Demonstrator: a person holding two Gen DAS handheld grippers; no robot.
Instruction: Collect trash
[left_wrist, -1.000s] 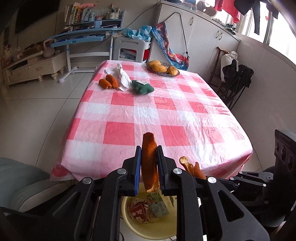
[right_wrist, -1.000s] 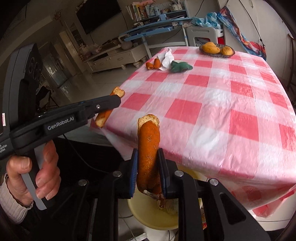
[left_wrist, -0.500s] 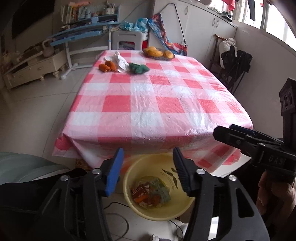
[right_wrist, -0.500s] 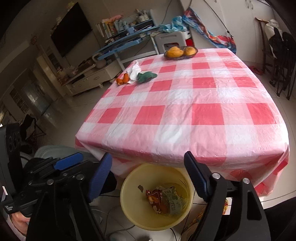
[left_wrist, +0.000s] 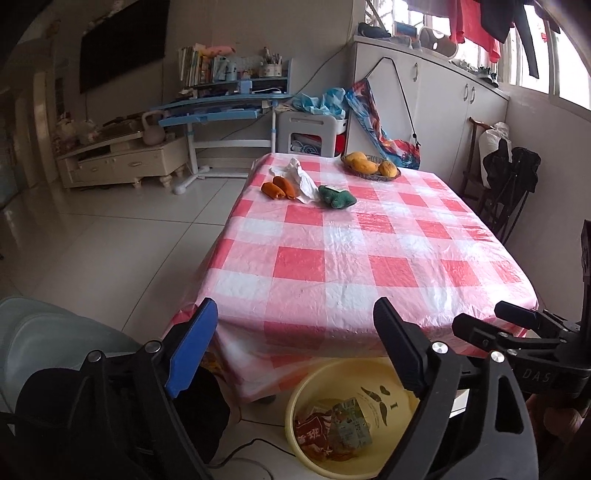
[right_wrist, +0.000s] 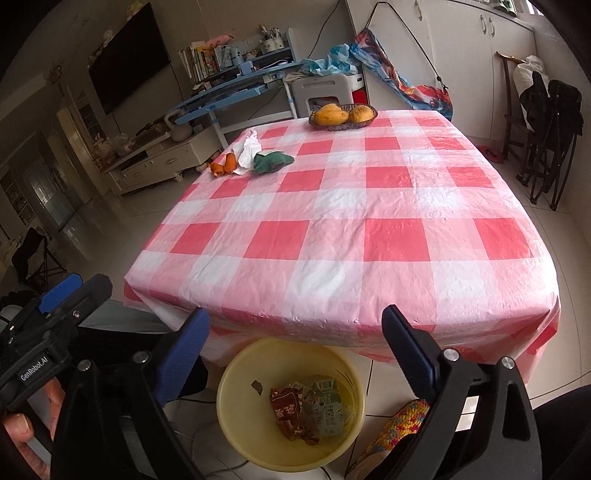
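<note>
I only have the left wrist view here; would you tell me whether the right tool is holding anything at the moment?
Observer: No. The right tool is wide open with nothing between its pads, and it hangs over the yellow bin.
Operator: Thank you. Is anything on the floor beside that bin?
Observer: Yes, a multicoloured crocheted item lies just to the right of it, partly hidden behind the tool's finger.
</note>
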